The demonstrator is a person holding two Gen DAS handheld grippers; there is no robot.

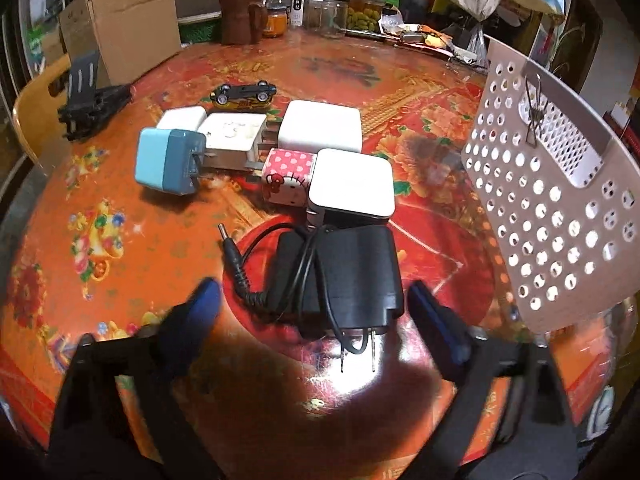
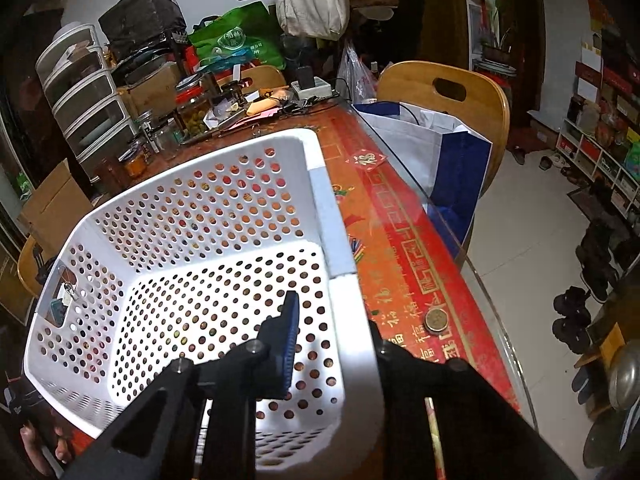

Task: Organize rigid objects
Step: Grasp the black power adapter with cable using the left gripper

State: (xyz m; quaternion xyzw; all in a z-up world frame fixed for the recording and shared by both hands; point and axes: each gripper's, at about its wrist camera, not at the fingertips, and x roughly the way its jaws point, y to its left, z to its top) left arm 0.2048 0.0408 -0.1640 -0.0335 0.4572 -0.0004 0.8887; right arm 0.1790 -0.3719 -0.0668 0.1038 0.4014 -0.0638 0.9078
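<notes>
Left wrist: black adapter point(image 1: 352, 276) lies lengthwise, prongs toward camera.

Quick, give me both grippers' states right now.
Left gripper: open, fingers either side of the black power adapter, not gripping it.
Right gripper: shut on the white perforated basket, clamping its wall.

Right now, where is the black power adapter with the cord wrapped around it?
In the left wrist view, the black power adapter lies on the table between the open left gripper fingers, just in front of a white charger, prongs toward the camera.
</notes>
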